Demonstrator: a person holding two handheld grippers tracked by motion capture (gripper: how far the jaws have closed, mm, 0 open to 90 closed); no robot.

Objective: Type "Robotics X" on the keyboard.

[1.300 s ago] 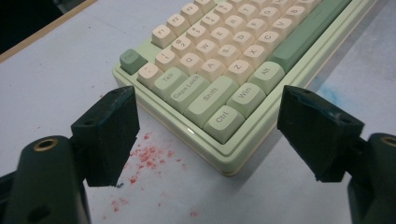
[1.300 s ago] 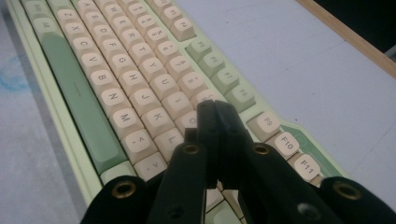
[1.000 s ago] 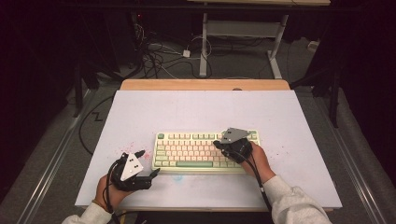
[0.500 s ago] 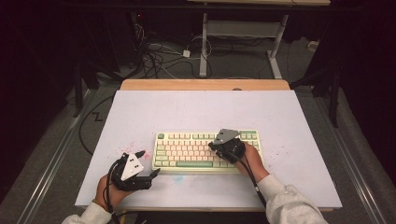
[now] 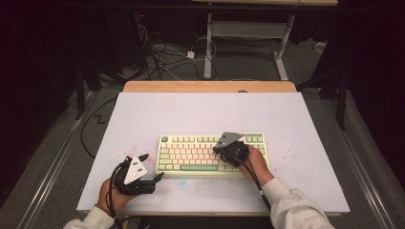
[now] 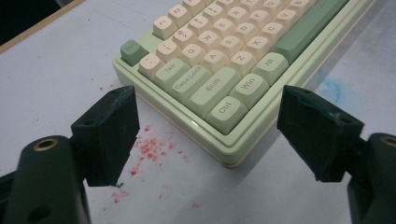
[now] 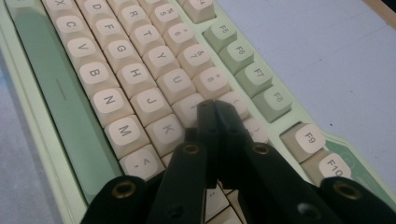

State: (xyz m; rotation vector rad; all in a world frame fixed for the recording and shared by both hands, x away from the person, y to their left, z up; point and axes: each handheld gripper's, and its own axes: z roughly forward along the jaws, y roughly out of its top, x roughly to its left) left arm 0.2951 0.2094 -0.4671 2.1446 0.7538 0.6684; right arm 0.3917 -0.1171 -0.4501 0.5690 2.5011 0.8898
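A pale green keyboard [image 5: 191, 155] with cream keys lies on the white table top [image 5: 205, 112], near the front. My right gripper [image 5: 217, 149] is over its right half, jaws shut with nothing between them. In the right gripper view the shut tips [image 7: 215, 109] rest at the cream key just right of J and K on the keyboard [image 7: 140, 70]; I cannot tell if that key is pressed down. My left gripper [image 5: 157, 177] sits low on the table by the keyboard's near left corner. Its jaws [image 6: 208, 93] stand wide open, apart from that corner of the keyboard [image 6: 224, 70] by the Ctrl key.
Red specks [image 6: 149, 149] dot the table beside the keyboard's left end, and a faint blue smudge [image 6: 331, 88] lies in front of it. A wooden strip [image 5: 210, 86] edges the far side. Cables [image 5: 162, 62] and desk legs stand on the floor beyond.
My right gripper has edged slightly left over the keys, still shut. The left gripper and the keyboard have stayed where they were.
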